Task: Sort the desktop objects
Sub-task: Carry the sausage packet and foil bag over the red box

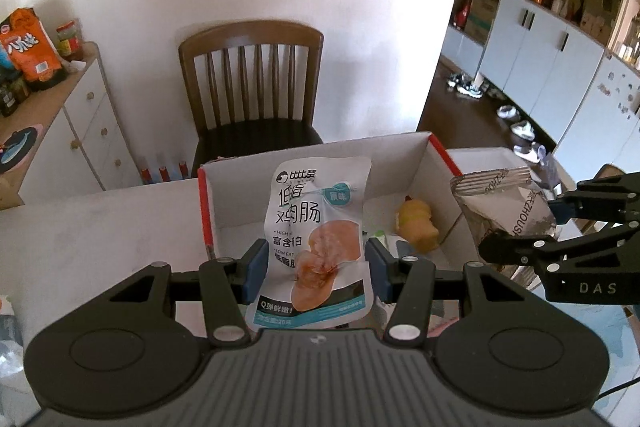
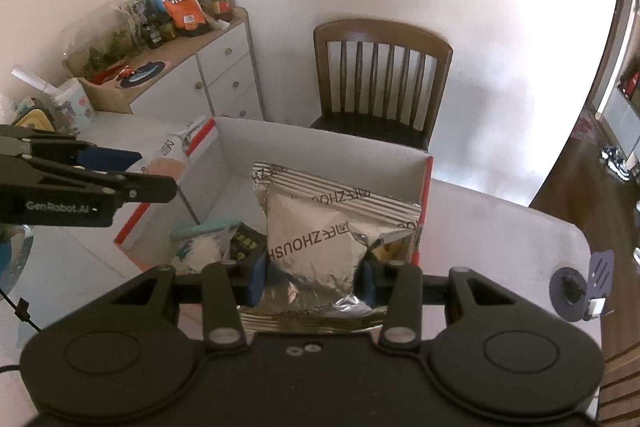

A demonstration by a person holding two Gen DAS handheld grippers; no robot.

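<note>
Holding a white sausage pouch (image 1: 316,247), the left tongs (image 1: 316,269) clamp its lower half above the open cardboard box (image 1: 404,163); right tongs (image 2: 314,279) pinch a silver foil snack bag (image 2: 316,239) over the same box. Both packs look light, soft, crinkly and probably slippery, so mid-body grips suit. Box walls stand close; a yellow toy (image 1: 416,225) lies inside. The desk (image 1: 100,227) left is roomy.

surface: white table (image 2: 500,227) | on it: open cardboard box (image 2: 320,143) w/ red edges; dark disc gadget (image 2: 576,291) nr right edge
</note>
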